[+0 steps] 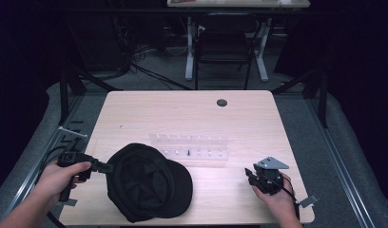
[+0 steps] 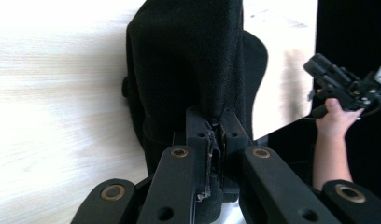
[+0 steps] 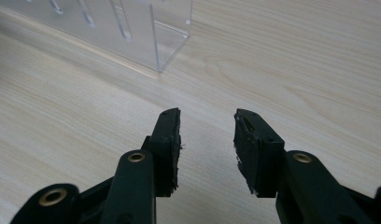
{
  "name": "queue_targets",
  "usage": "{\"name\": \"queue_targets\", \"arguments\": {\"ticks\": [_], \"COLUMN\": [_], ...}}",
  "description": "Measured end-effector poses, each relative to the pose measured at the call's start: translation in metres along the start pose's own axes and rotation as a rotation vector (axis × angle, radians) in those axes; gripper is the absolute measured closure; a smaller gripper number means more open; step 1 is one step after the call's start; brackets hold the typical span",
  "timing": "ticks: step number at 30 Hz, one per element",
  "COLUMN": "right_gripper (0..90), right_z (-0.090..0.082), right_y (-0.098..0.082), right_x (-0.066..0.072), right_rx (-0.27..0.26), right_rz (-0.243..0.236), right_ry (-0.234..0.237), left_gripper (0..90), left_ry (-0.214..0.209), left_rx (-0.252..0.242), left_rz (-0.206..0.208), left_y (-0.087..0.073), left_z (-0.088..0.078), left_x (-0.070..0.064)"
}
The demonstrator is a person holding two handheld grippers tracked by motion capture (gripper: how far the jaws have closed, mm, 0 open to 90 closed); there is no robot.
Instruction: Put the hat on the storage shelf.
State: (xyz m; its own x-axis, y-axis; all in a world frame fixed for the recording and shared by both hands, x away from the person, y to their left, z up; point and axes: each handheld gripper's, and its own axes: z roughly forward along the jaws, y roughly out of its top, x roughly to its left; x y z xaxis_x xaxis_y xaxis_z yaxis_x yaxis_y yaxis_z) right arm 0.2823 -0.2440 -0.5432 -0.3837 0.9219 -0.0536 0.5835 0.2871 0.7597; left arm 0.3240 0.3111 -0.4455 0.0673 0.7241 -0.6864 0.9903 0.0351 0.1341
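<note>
A black cap [image 1: 147,183] lies near the front left of the table, its crown tilted up at the left. My left gripper [image 1: 105,166] is shut on the cap's left edge; in the left gripper view the black fabric [image 2: 188,70] is pinched between the closed jaws [image 2: 215,126]. My right gripper [image 1: 251,176] rests low at the front right of the table, held by a hand. Its jaws stand open over bare wood [image 3: 207,135] with nothing between them.
A clear acrylic rack [image 1: 189,147] with slots stands on the table's middle, just behind the cap; its corner [image 3: 156,42] shows ahead of my right gripper. A round cable hole [image 1: 222,102] sits near the far edge. A chair and desk legs stand beyond the table.
</note>
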Motion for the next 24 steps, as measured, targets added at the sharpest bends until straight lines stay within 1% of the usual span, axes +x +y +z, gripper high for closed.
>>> {"name": "queue_targets", "arguments": {"ticks": [3, 4, 5, 7, 8, 9, 11, 12, 13, 15, 17, 18, 19, 24], "right_gripper": [60.9, 60.9, 60.9, 60.9, 60.9, 60.9, 60.9, 60.9, 60.9, 60.9, 60.9, 60.9, 60.9, 60.9], "right_z": [0.000, 0.000, 0.000, 0.000, 0.000, 0.000, 0.000, 0.000, 0.000, 0.000, 0.000, 0.000, 0.000, 0.000], "right_y": [0.000, 0.000, 0.000, 0.000, 0.000, 0.000, 0.000, 0.000, 0.000, 0.000, 0.000, 0.000, 0.000, 0.000], "right_x": [0.000, 0.000, 0.000, 0.000, 0.000, 0.000, 0.000, 0.000, 0.000, -0.001, -0.001, -0.001, -0.001, -0.001], "right_rx": [-0.001, -0.001, -0.001, -0.001, 0.000, -0.002, -0.002, -0.003, -0.008, -0.008, -0.007, -0.005, -0.006, -0.012], "right_rz": [-0.001, -0.001, 0.001, -0.002, -0.002, -0.001, -0.001, -0.001, 0.001, 0.003, 0.003, 0.003, 0.002, 0.002], "right_ry": [-0.002, -0.001, 0.000, -0.002, -0.003, -0.001, -0.002, -0.001, 0.000, -0.001, 0.000, -0.002, -0.001, -0.002], "left_gripper": [86.3, 86.3, 86.4, 86.4, 86.4, 86.4, 86.4, 86.4, 86.4, 86.4, 86.4, 86.4, 86.4, 86.4], "left_ry": [-0.021, -0.016, -0.029, -0.047, -0.041, -0.053, -0.050, -0.051, -0.051, -0.049, -0.049, -0.055, -0.052, -0.047], "left_rx": [0.000, -0.006, 0.000, -0.005, -0.010, -0.011, -0.010, -0.012, -0.018, -0.019, -0.022, -0.026, -0.028, -0.042], "left_rz": [0.022, 0.029, 0.031, 0.037, 0.039, 0.043, 0.050, 0.047, 0.058, 0.063, 0.057, 0.060, 0.072, 0.073], "left_y": [0.000, 0.000, 0.000, 0.000, 0.001, 0.001, 0.002, 0.002, 0.002, 0.003, 0.003, 0.004, 0.004, 0.004], "left_z": [-0.002, -0.002, -0.003, -0.004, -0.004, -0.005, -0.007, -0.008, -0.009, -0.012, -0.015, -0.017, -0.019, -0.026], "left_x": [-0.007, -0.009, -0.010, -0.014, -0.016, -0.017, -0.020, -0.022, -0.023, -0.025, -0.029, -0.030, -0.031, -0.036]}}
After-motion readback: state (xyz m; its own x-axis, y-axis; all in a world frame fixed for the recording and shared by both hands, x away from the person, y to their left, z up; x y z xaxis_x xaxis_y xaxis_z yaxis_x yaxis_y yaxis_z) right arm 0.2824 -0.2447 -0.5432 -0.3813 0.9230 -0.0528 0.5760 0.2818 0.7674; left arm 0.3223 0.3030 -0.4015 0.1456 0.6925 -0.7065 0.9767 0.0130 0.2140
